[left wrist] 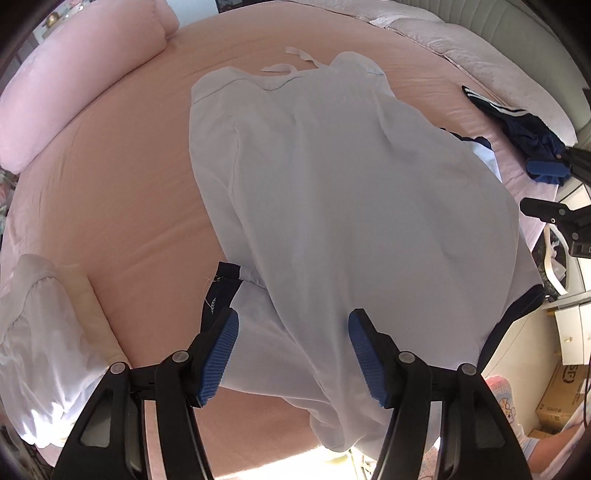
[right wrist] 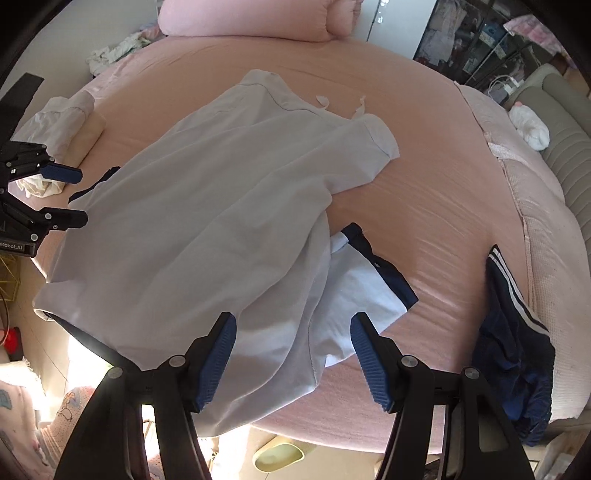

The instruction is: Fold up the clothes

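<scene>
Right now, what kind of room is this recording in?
Most likely a home bedroom: a bed with a pink sheet, a rolled pink quilt at its far edge, and a padded headboard.

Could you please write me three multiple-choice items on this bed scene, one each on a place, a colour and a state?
1. Where does the dark blue garment with white stripes lie?
A. On the pink pillow
B. At the edge of the bed, apart from the pale shirt
C. Under the pale shirt

2. What colour is the bedsheet?
A. Green
B. Grey
C. Pink

3. How do the jaws of the right tool stand?
A. Open, gripping nothing
B. Shut on the shirt
C. Shut on a pillow

Answers:
1 B: it sits alone by the bed's edge, with bare sheet between it and the pale shirt.
2 C: the sheet is pink all around the clothes.
3 A: both blue pads stand apart above the shirt, with no cloth pinched between them.
</scene>
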Demonstrator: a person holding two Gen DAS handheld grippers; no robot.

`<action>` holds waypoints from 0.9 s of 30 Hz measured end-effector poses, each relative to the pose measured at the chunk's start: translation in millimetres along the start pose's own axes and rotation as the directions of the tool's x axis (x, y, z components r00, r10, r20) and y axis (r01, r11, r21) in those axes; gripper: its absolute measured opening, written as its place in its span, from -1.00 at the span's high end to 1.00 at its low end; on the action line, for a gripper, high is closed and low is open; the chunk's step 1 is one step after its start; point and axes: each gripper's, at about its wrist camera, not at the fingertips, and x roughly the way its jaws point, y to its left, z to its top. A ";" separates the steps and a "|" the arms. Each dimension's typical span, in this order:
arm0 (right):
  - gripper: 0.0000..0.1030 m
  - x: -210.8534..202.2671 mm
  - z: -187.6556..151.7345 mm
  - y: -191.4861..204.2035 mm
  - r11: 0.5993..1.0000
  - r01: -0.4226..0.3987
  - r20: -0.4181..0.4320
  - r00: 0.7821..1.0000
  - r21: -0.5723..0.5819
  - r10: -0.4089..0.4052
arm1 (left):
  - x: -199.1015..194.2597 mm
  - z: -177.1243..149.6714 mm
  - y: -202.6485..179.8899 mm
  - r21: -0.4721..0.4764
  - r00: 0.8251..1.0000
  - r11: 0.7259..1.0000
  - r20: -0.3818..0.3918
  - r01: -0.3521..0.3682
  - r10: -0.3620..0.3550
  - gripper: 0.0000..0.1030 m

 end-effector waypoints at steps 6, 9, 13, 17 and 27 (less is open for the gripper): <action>-0.24 3.8 -19.1 -50.3 0.966 -0.083 -0.013 0.996 0.246 0.089 | 3.8 -3.5 18.2 -0.047 1.000 0.999 -0.013 0.018 -0.019 -0.17; -0.24 12.5 -26.9 -63.4 0.941 -0.108 -0.044 0.991 0.322 0.128 | 10.1 -5.2 20.9 -0.038 0.998 0.999 -0.054 0.017 -0.019 -0.17; -0.24 23.8 -34.3 -66.4 0.935 -0.117 -0.078 0.985 0.336 0.151 | 15.7 -4.2 30.3 0.003 0.997 0.999 -0.069 -0.046 0.046 -0.17; -0.24 39.2 -38.6 -65.0 0.935 -0.122 -0.138 0.975 0.332 0.176 | 23.3 -6.3 58.7 -0.105 0.995 0.994 -0.102 -0.006 -0.005 -0.17; -0.27 64.0 -45.8 -81.3 0.830 -0.230 -0.104 0.940 0.507 0.324 | 52.9 -36.0 103.3 -0.418 0.962 0.891 -0.118 0.177 -0.247 -0.18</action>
